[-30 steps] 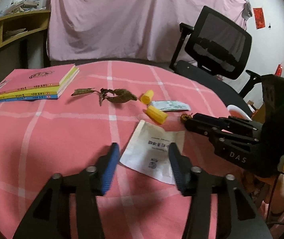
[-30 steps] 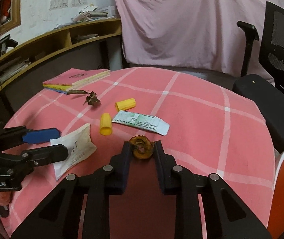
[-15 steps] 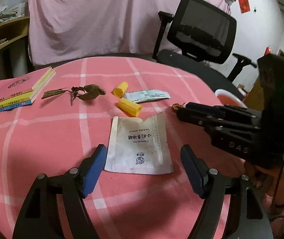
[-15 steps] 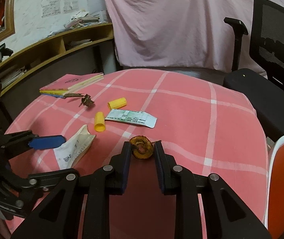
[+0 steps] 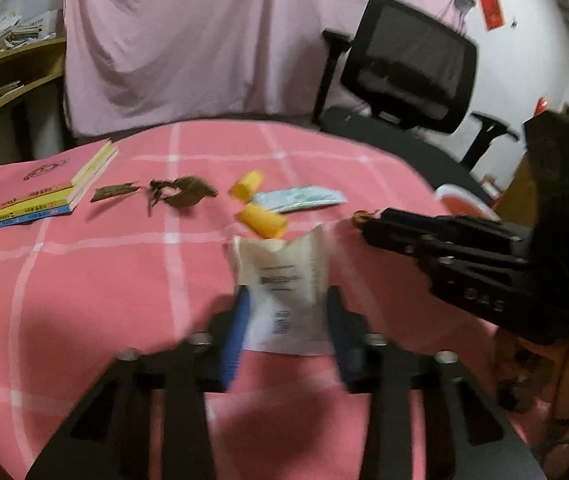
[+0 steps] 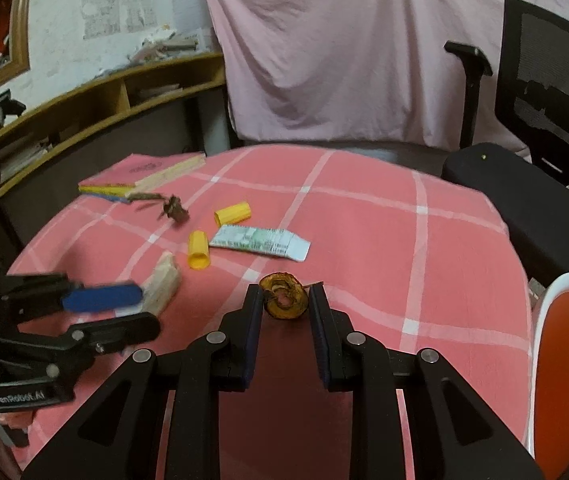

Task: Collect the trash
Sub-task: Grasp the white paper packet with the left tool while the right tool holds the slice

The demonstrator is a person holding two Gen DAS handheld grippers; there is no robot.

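My left gripper [image 5: 286, 304] has closed on the sides of a white paper sachet [image 5: 284, 280], which bows upward between the blue fingers; it also shows in the right wrist view [image 6: 162, 282]. My right gripper [image 6: 286, 300] is shut on a brown dried fruit peel [image 6: 284, 295] and holds it just above the pink checked tablecloth [image 6: 404, 240]. On the cloth lie two yellow caps [image 6: 199, 249] [image 6: 233, 213], a flat green-white wrapper [image 6: 260, 241] and dried leaves [image 5: 182, 194].
A stack of books [image 5: 36, 184] lies at the table's far left. An orange bin with a white rim [image 6: 564, 360] stands by the table's right edge. A black office chair [image 5: 408, 76] is behind the table, and wooden shelves [image 6: 96, 108] are at the left.
My left gripper moved forward around the sachet and its jaws closed on it, buckling the paper. My right gripper keeps holding the peel and has barely moved.
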